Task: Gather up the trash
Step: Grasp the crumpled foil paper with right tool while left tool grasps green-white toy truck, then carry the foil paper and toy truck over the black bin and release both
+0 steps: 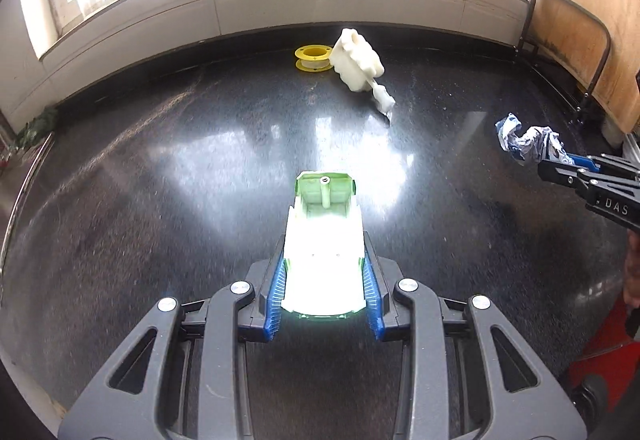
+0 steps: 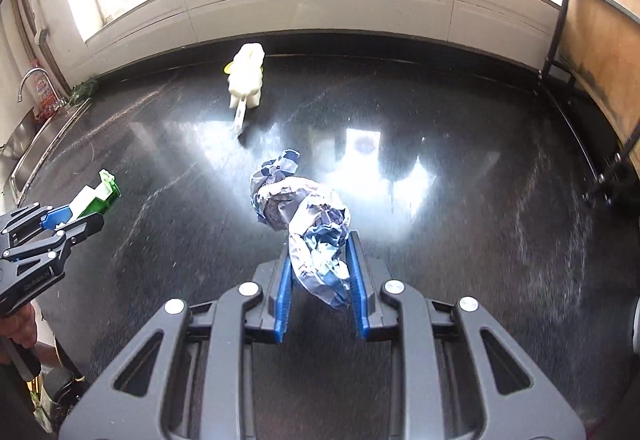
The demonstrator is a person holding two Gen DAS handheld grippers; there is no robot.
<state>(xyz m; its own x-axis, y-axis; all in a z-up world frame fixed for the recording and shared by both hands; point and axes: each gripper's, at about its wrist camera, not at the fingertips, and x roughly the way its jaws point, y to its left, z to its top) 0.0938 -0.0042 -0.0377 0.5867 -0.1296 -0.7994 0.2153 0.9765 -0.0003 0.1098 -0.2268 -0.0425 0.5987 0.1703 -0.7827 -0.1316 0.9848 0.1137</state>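
Observation:
My left gripper (image 1: 325,272) is shut on a white and green plastic piece (image 1: 324,240), held above the dark countertop (image 1: 160,179); the right wrist view shows this gripper (image 2: 86,213) at the left with the plastic piece (image 2: 96,195) sticking out. My right gripper (image 2: 320,264) is shut on a crumpled blue and white paper wad (image 2: 308,215), also lifted off the counter. From the left wrist view, the right gripper (image 1: 560,161) enters at the right edge with the wad (image 1: 528,139). A cream plastic part with a stem (image 1: 360,63) lies near the back wall.
A yellow spool (image 1: 312,57) sits beside the cream part (image 2: 248,75) by the tiled wall. A sink and tap (image 2: 32,79) are at the far left. A wooden board in a metal frame (image 2: 592,51) stands at the right. A red object (image 1: 600,360) is at the lower right.

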